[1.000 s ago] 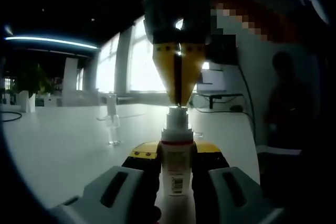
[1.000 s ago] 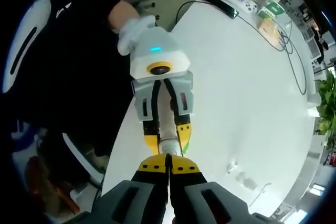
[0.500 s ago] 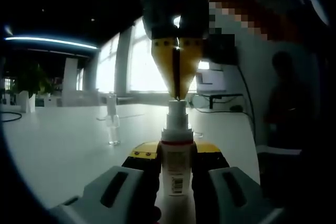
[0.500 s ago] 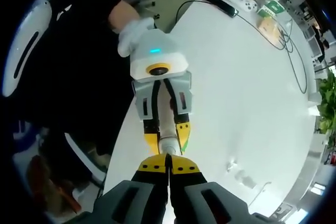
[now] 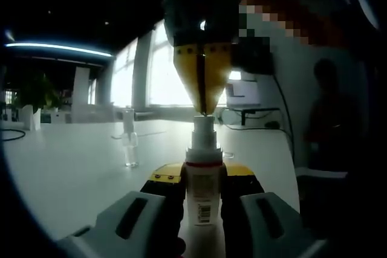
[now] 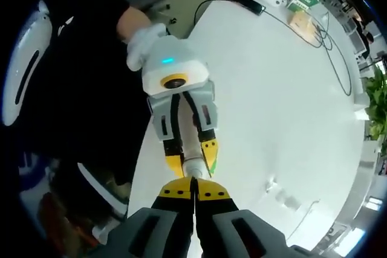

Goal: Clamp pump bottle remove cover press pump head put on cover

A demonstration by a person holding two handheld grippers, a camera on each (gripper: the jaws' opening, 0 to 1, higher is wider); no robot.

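In your left gripper view, your left gripper [image 5: 202, 180] sits at the bottom centre of the frame with its yellow-tipped jaws clamped on the body of the pump bottle [image 5: 202, 194], which stands upright between them with its label and barcode facing the camera. The white pump head [image 5: 204, 134] rises just above the jaws at mid-frame. Your right gripper [image 5: 203, 112] comes down from the top centre, its yellow jaws drawn together to a point that meets the top of the pump head, holding nothing between them. To the left of centre, a small clear cover [image 5: 129, 144] stands upright on the white table [image 5: 66, 167], well apart from the bottle. Bright windows [image 5: 163, 77] fill the background behind the gripper, and a dark figure of a person [image 5: 329, 119] stands at the right of the frame. In your right gripper view, your right gripper [image 6: 194, 187] rises from the bottom centre with its jaws pressed together, the tips just on the round top of the pump head [image 6: 195, 167]. Beyond it, toward mid-frame, the left gripper [image 6: 186, 152] grips the bottle from either side, and a white-gloved hand [image 6: 140, 46] holds that tool at upper left. The cover [image 6: 271, 187] stands at lower right on the table [image 6: 278, 101], and a dark cable [image 6: 302, 34] runs across the upper right.
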